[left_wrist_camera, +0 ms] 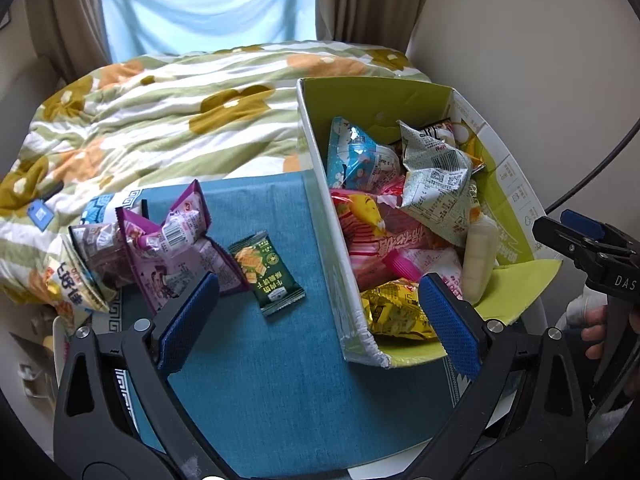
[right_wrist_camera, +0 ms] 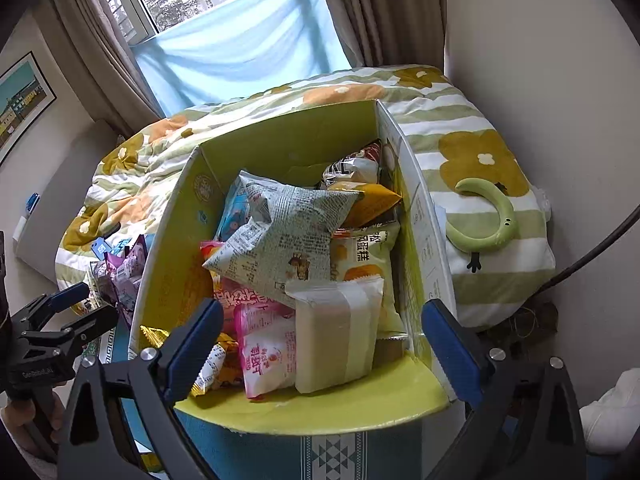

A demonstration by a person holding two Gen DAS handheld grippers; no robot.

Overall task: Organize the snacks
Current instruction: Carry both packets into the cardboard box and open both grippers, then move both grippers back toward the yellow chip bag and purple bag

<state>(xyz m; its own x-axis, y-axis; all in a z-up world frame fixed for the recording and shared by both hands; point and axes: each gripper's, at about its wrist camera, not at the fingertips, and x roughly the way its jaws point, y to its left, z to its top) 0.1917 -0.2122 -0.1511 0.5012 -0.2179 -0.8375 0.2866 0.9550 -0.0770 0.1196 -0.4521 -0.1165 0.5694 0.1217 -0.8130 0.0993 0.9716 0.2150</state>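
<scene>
Both grippers wide apart, nothing between the pads: left gripper over the teal cloth, right gripper over the near end of the green-lined cardboard box. Box heaped with snack packs, a newsprint-patterned bag on top and a pale wrapped bar nearest. On the cloth beside the box: a dark green cracker packet, alone, and just left a cluster with a purple pack.

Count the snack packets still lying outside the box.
5, maybe more hidden. A dark green packet lies alone on the teal cloth; the purple, brown, blue-white and orange-white packets are piled at its left edge.
</scene>
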